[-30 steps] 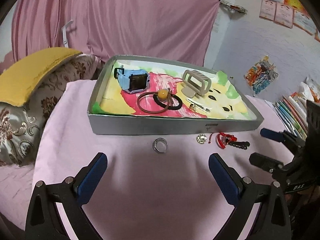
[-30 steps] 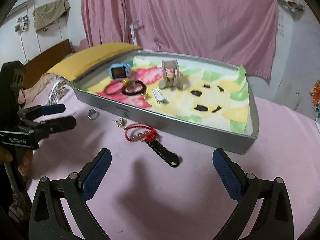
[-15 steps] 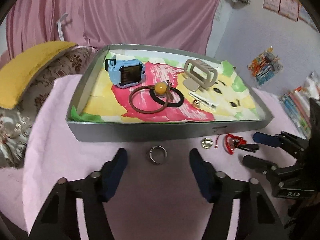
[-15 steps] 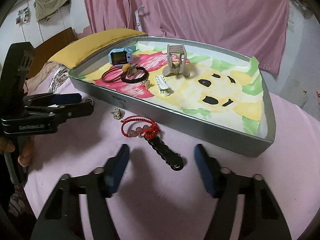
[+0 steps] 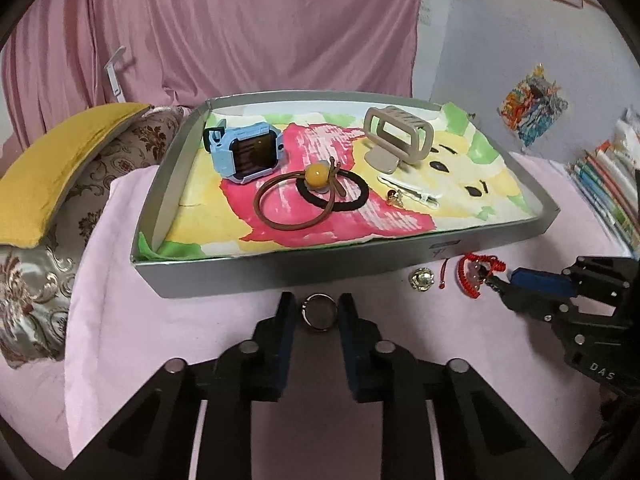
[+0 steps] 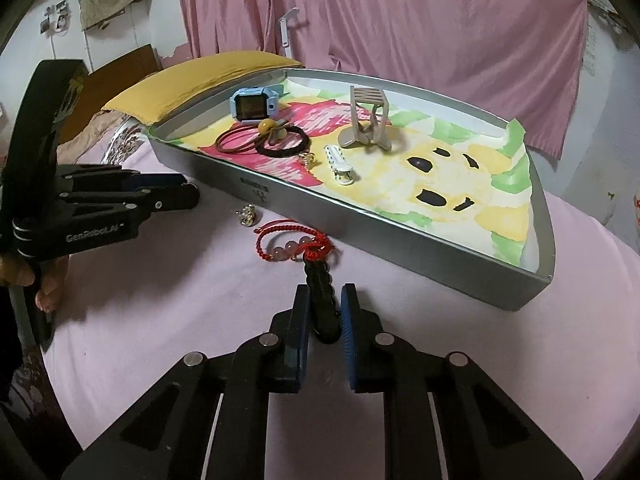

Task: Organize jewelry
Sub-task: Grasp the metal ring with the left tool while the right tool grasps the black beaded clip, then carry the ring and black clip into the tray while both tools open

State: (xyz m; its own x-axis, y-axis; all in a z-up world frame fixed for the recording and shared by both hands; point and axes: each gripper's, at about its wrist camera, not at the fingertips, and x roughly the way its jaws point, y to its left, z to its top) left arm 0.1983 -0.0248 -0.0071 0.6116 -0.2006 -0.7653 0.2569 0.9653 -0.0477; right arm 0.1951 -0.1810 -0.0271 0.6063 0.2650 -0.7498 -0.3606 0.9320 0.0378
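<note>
- Left tool (image 5: 319, 312): jaws have just been closing and now stand narrow, one pad on each side of the ring (image 5: 318, 311). The ring lies flat on the pink cloth (image 5: 160, 320), just in front of the tray's near wall. Pads appear to touch its rim; grip taken as closed on the ring.
- Right tool (image 6: 325, 312): jaws have just been closing and now clamp the black bead strand (image 6: 322, 300) near its near end. The strand's far end meets the red bracelet (image 6: 294, 240), which lies on the cloth beside the tray.
- Tray (image 5: 280, 270): grey, shallow, lined with a painted sheet. It holds a blue watch (image 5: 248, 154), a brown hair tie (image 5: 296, 204) with a yellow bead, a black hair tie (image 5: 352, 196), a beige claw clip (image 5: 398, 136), a white clip (image 5: 412, 196) and a small gold earring (image 5: 394, 199).
- Outside the tray: a gold earring (image 5: 420, 279) rests on the cloth between the ring and the bracelet.
- A hand (image 6: 44, 284) holds the left tool's grip, seen in the right wrist view.
- A yellow cushion (image 5: 52, 168) lies left of the tray.
</note>
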